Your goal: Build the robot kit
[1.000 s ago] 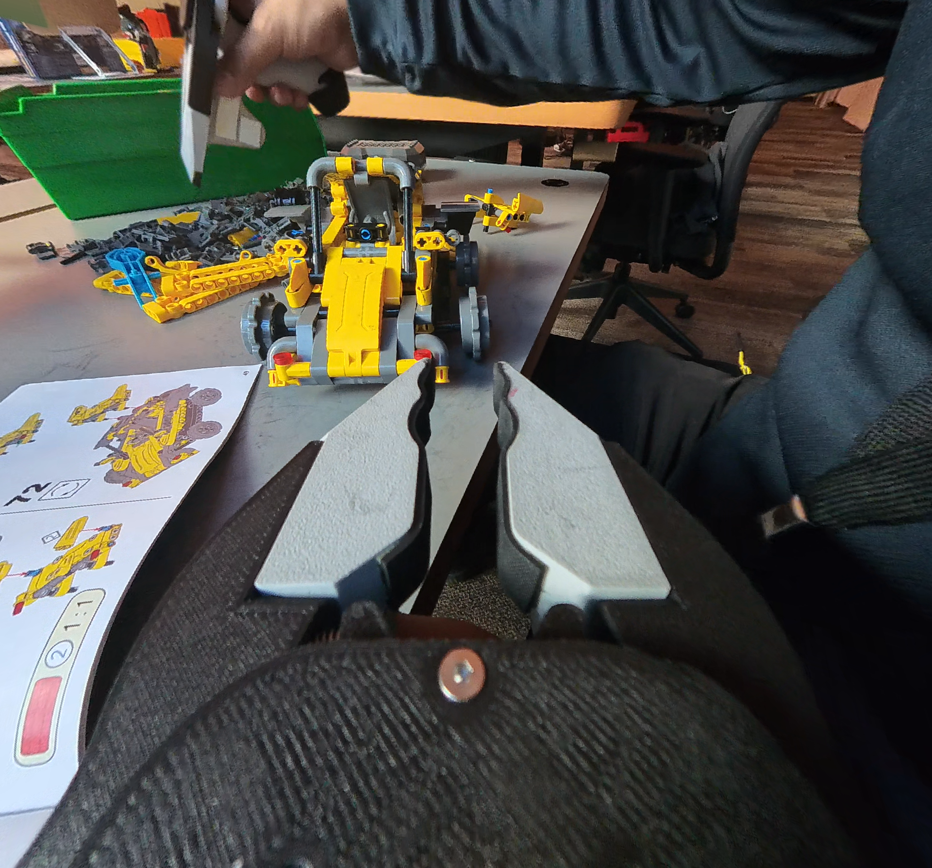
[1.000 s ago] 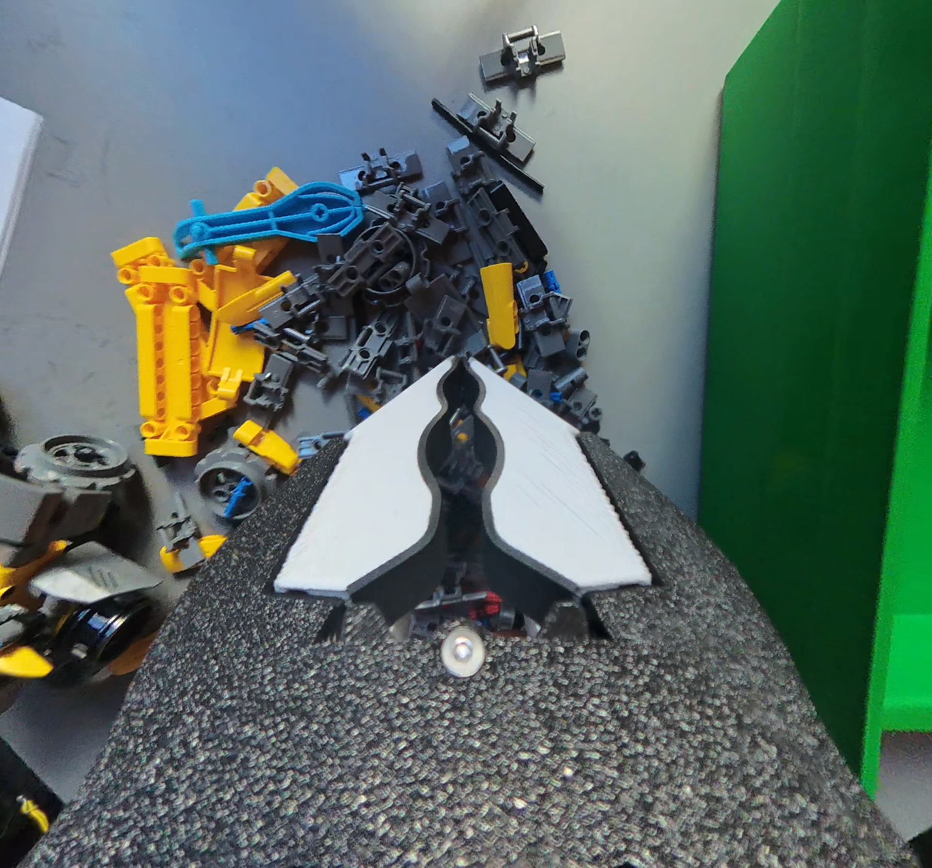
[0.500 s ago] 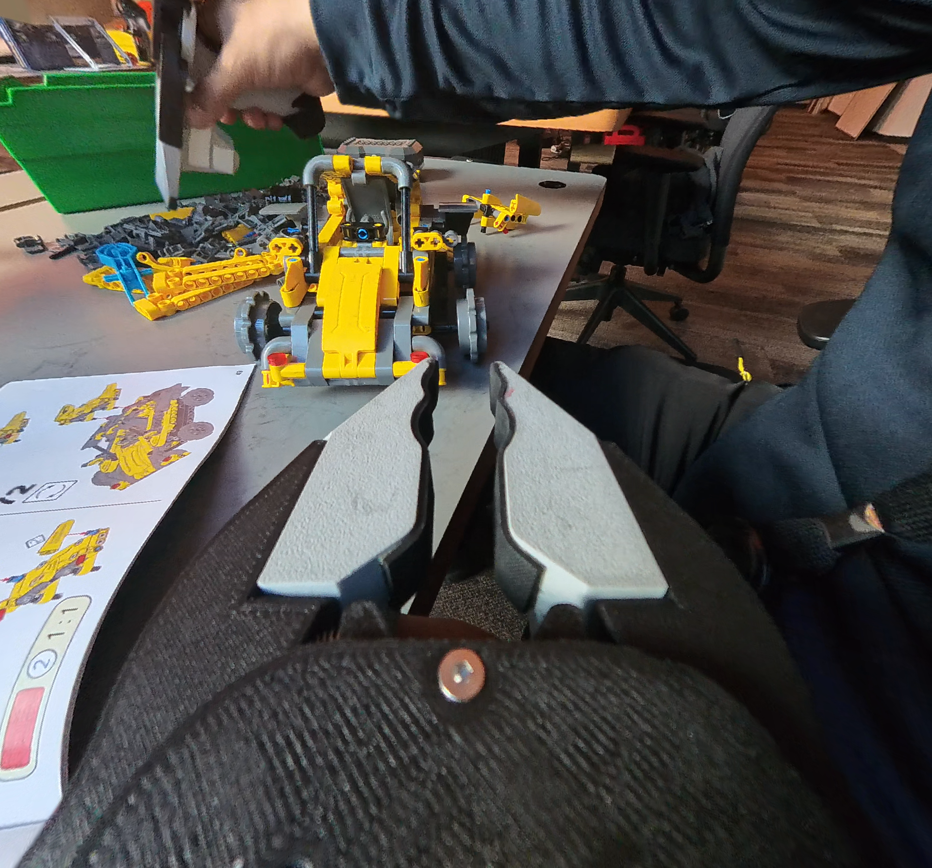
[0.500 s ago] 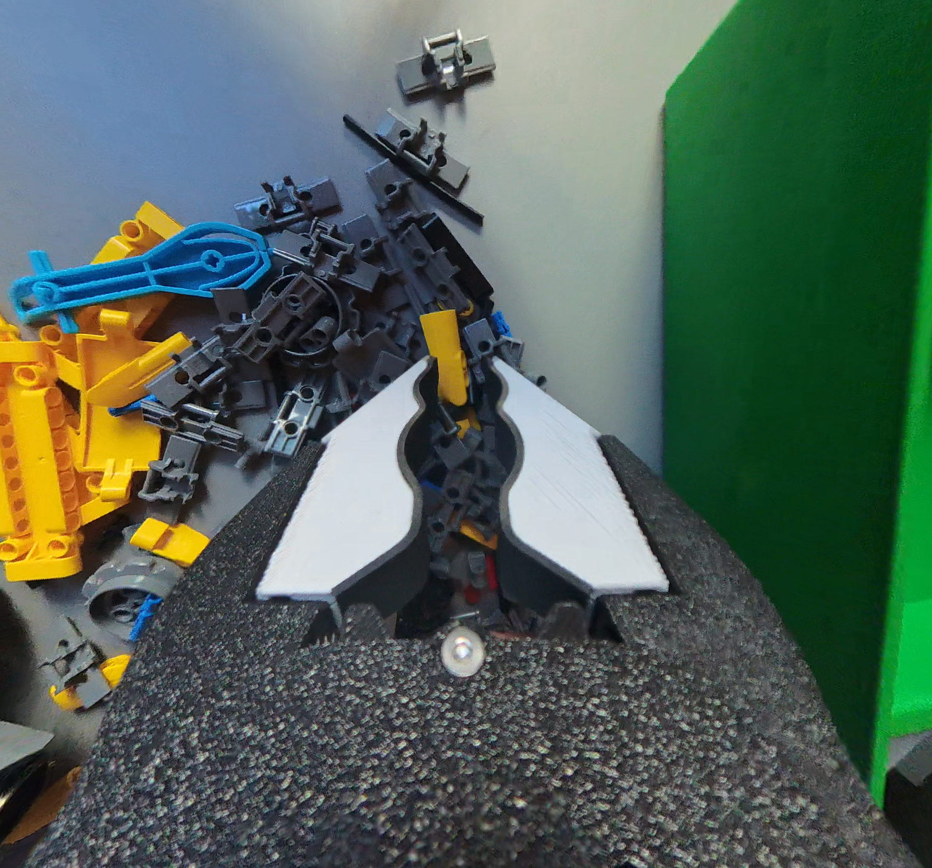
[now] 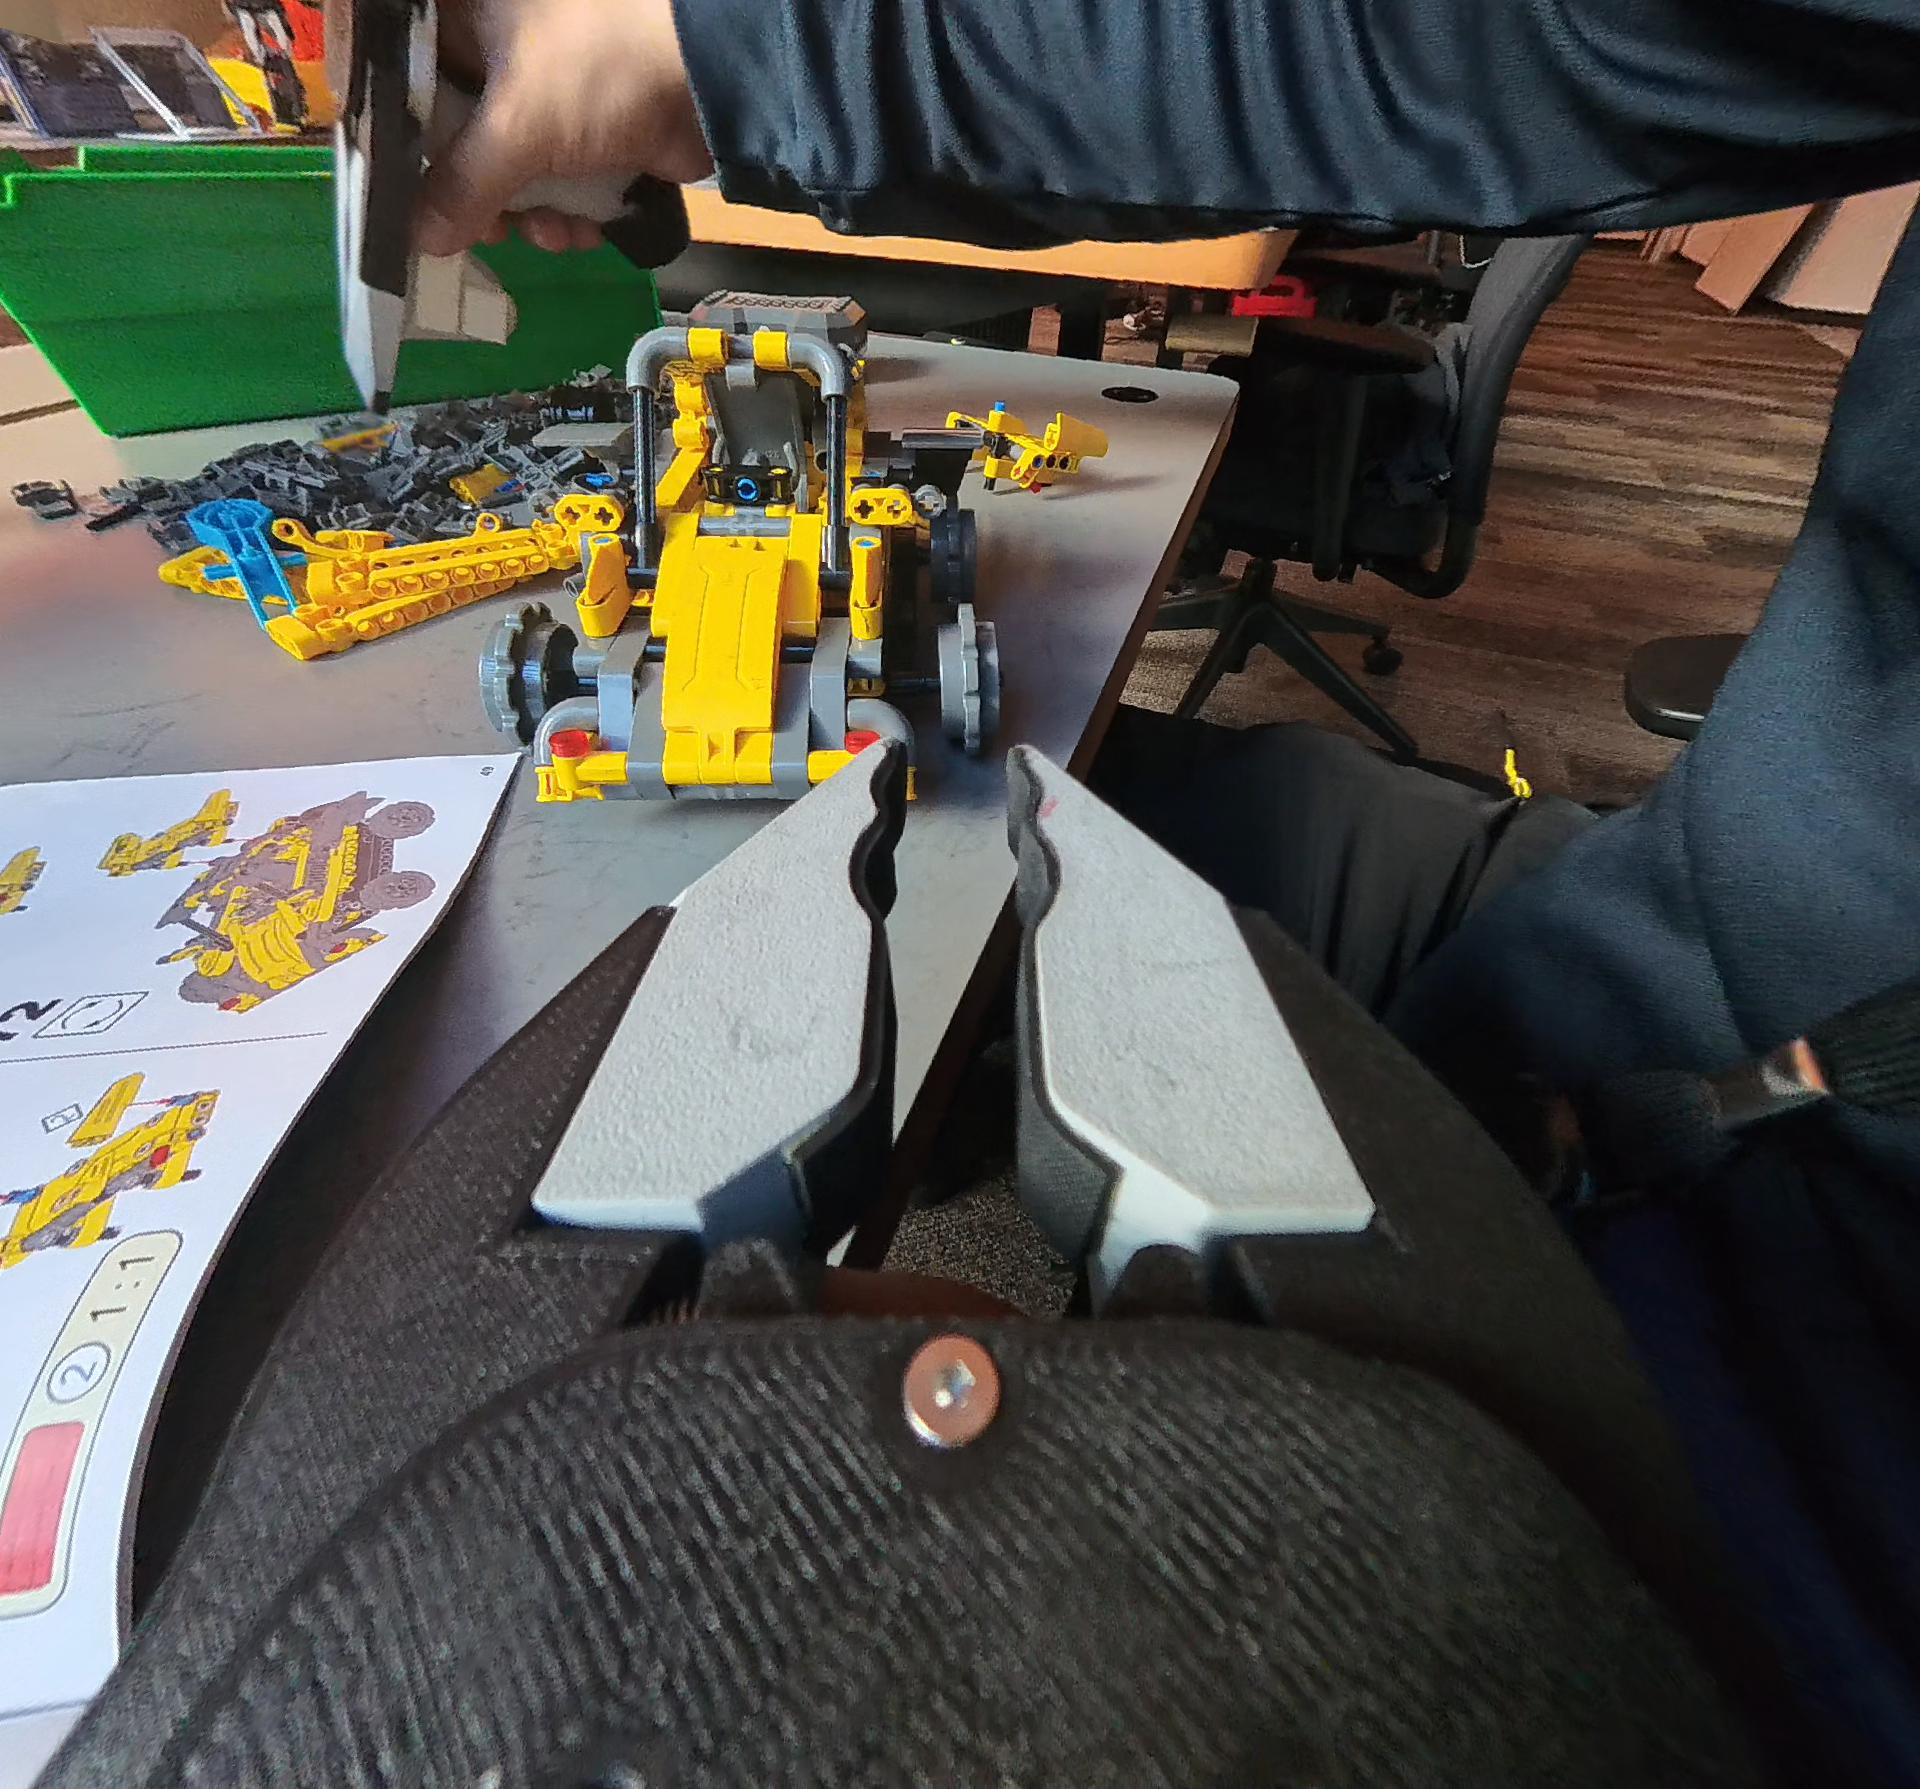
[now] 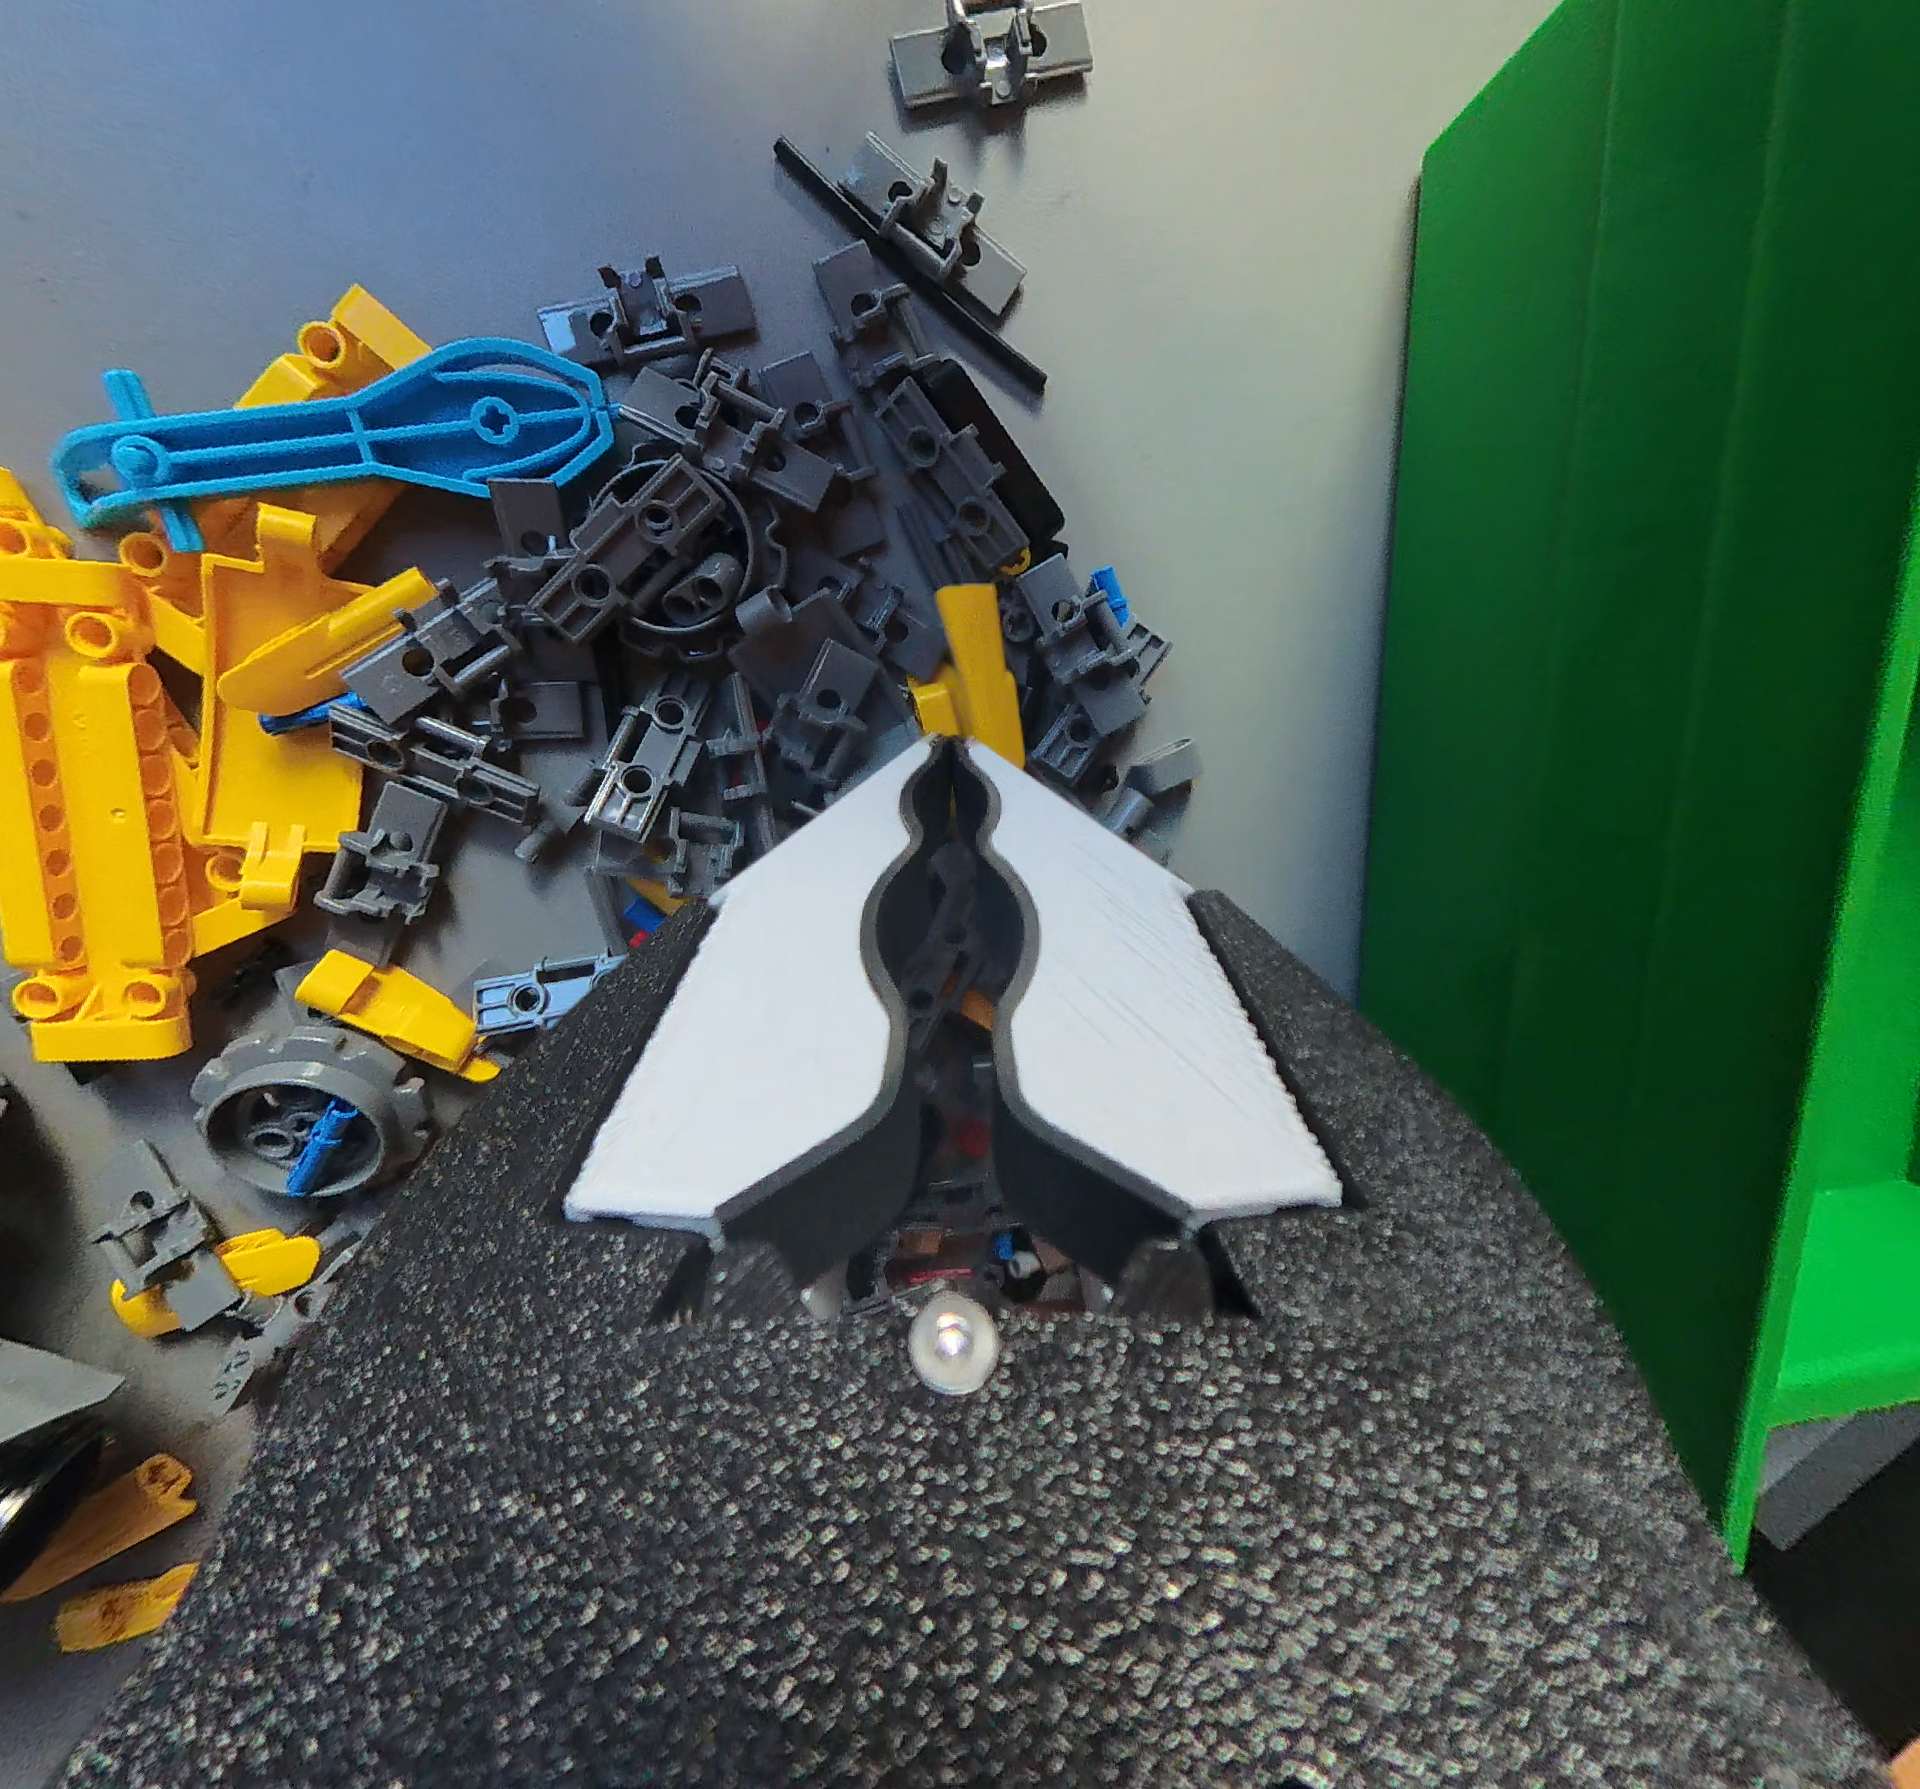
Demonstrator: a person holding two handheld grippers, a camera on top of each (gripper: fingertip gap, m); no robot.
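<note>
My left gripper point(image 5: 951, 783) is open and empty, held low over the near edge of the grey table point(image 5: 208, 679). Its tips are just short of the front of a yellow and grey brick-built vehicle point(image 5: 743, 617). My right gripper point(image 6: 945, 747) is shut, pointing down into a pile of dark grey pieces point(image 6: 727, 596). Its tips sit at the lower end of a yellow curved piece point(image 6: 971, 643); I cannot tell whether anything is pinched. The left wrist view shows the right gripper point(image 5: 369, 378) in a hand above that pile point(image 5: 416, 466).
A green box point(image 6: 1662, 596) stands right of the pile, also in the left wrist view point(image 5: 187, 285). Yellow beams point(image 6: 94, 804) and a blue tool point(image 6: 343, 435) lie left of it. A printed instruction sheet point(image 5: 208, 960) lies near left. A small yellow assembly point(image 5: 1029, 446) sits by the table's right edge. One gripper's finger ends stand about 40 cm off the other's.
My right gripper opened around the yellow curved piece half a second ago and has now shut with its tips at that piece's end. The left gripper has barely moved.
</note>
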